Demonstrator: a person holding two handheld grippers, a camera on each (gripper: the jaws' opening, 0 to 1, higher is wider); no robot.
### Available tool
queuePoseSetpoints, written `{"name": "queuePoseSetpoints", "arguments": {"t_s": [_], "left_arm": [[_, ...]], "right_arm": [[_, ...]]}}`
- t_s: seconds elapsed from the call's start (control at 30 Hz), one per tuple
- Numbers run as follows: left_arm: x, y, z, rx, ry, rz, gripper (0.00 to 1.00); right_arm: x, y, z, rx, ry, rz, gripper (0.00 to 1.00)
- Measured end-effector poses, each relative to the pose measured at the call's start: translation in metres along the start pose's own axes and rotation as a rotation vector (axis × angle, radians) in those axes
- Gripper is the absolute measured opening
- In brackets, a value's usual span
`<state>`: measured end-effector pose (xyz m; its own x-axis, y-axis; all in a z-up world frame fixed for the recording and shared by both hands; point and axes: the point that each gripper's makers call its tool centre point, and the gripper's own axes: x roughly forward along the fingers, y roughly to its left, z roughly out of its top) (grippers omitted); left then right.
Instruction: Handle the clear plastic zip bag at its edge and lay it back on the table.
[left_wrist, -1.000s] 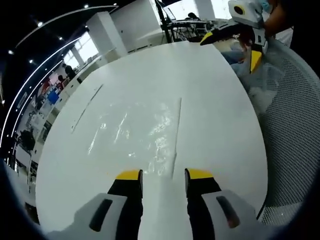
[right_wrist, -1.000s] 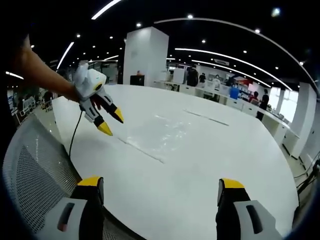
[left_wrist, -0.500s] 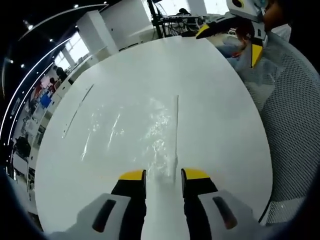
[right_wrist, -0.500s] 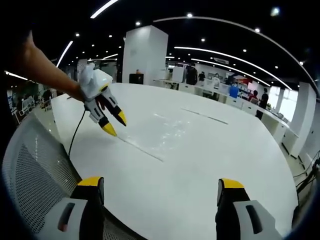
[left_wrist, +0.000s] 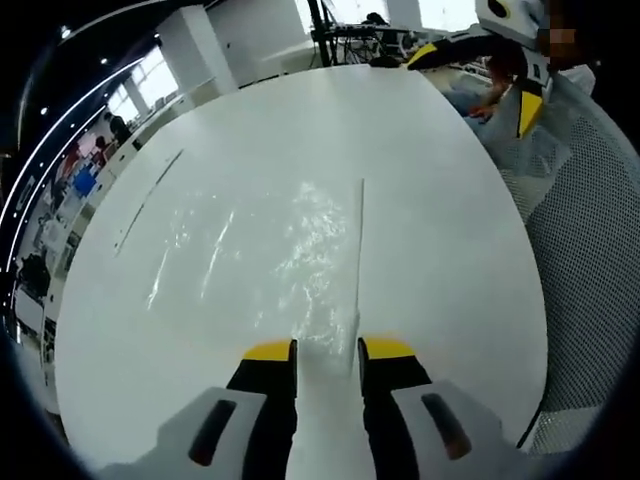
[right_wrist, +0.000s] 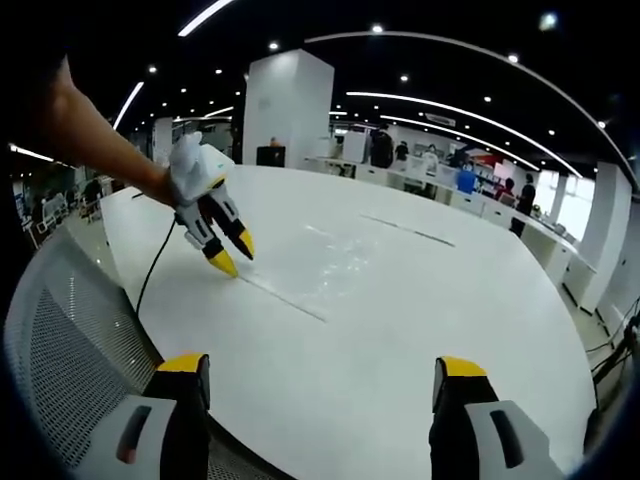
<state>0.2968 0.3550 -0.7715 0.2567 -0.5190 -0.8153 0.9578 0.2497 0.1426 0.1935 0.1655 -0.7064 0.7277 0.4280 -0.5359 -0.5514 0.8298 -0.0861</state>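
Observation:
The clear plastic zip bag lies flat and crinkled on the white table, its zip strip running away from me. My left gripper is low at the bag's near corner, jaws narrowly apart with the corner between the yellow tips. In the right gripper view the left gripper, held by a hand, points down at the bag's end, tips slightly apart. My right gripper hangs wide open over the table's near edge, holding nothing; it also appears far off as the right gripper.
A grey mesh chair stands beside the round table, seen also as the chair. A black cable trails from the left gripper. A seam line crosses the tabletop. Desks and people sit far behind.
The left jaws have narrowed and slid forward onto the bag's near corner. In the right gripper view the left gripper has come down to the table. The right gripper has stayed put.

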Motion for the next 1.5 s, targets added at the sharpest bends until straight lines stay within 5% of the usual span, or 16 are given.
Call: {"name": "queuePoseSetpoints", "arguments": {"t_s": [0.6,1.5], "left_arm": [[0.003,-0.010,-0.001,-0.082,-0.026,-0.080,0.07],[-0.015,-0.025,0.005,-0.001,-0.016,-0.060,0.00]], "right_arm": [[0.000,0.000,-0.001,-0.006,0.004,-0.003,0.92],[0.000,0.001,0.000,-0.031,0.007,-0.001,0.91]]}}
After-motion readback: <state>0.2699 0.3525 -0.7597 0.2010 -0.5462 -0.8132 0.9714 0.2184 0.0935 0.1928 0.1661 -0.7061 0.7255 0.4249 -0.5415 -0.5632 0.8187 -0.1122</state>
